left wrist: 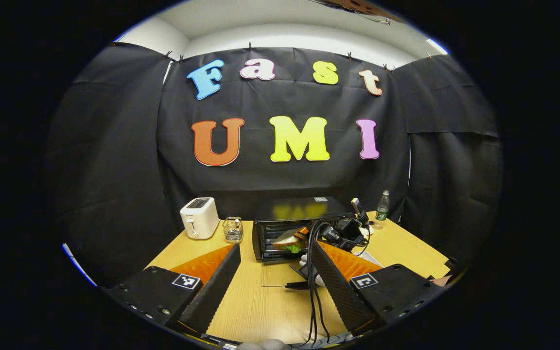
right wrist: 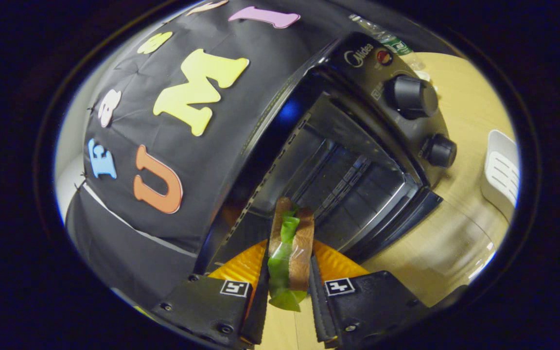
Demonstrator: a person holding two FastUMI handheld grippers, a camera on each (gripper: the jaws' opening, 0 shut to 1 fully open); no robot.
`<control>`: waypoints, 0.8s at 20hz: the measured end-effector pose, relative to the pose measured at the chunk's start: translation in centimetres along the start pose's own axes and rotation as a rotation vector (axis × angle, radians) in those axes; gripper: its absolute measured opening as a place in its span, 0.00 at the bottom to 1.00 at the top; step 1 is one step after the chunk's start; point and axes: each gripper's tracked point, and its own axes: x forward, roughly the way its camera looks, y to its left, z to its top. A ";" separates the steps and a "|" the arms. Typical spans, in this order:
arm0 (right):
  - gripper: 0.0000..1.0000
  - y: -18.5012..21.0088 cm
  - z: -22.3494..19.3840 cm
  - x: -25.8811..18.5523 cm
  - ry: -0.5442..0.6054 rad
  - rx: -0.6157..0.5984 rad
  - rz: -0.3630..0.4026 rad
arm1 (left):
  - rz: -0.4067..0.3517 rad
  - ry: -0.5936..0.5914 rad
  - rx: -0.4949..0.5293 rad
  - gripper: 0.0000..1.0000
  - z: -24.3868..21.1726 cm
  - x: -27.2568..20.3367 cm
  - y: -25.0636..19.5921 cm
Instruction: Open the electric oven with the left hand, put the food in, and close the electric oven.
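right gripper view looks into the open electric oven [right wrist: 358, 160], tilted in the frame, with its two knobs [right wrist: 413, 97] on the control panel. the right gripper [right wrist: 287, 287] is pinching the sandwich [right wrist: 289, 243], both fingers pressed on its bread sides, green lettuce showing between the slices. the sandwich sits at the mouth of the oven cavity, its far end just inside the opening. a white plastic item [right wrist: 501, 172] lies on the counter [right wrist: 460, 243] beside the oven.

left gripper view shows the left gripper [left wrist: 275, 287] spread wide and holding nothing, above the wooden counter [left wrist: 270, 306], back from the oven [left wrist: 299, 226]. the oven door [left wrist: 285, 274] lies folded down flat on the counter. the other gripper [left wrist: 343, 231], with its cables [left wrist: 314, 272], reaches into the oven front with the sandwich [left wrist: 290, 241]. left of the oven stand a small wire basket [left wrist: 233, 229] and a white toaster [left wrist: 200, 217]; a bottle [left wrist: 382, 208] stands at the right rear of the counter.
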 end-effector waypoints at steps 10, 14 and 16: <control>0.89 -3.1 1.4 0.7 -0.019 -0.358 -0.190 | 0.007 -0.002 -0.028 0.96 -0.2 0.6 0.2; 1.00 -3.6 2.8 -0.7 -0.052 -0.521 -0.228 | 0.010 -0.015 -0.026 0.96 0.0 0.6 0.1; 0.89 -3.4 2.6 -1.7 -0.041 -0.548 -0.220 | 0.014 -0.017 -0.025 0.96 -0.1 0.7 0.2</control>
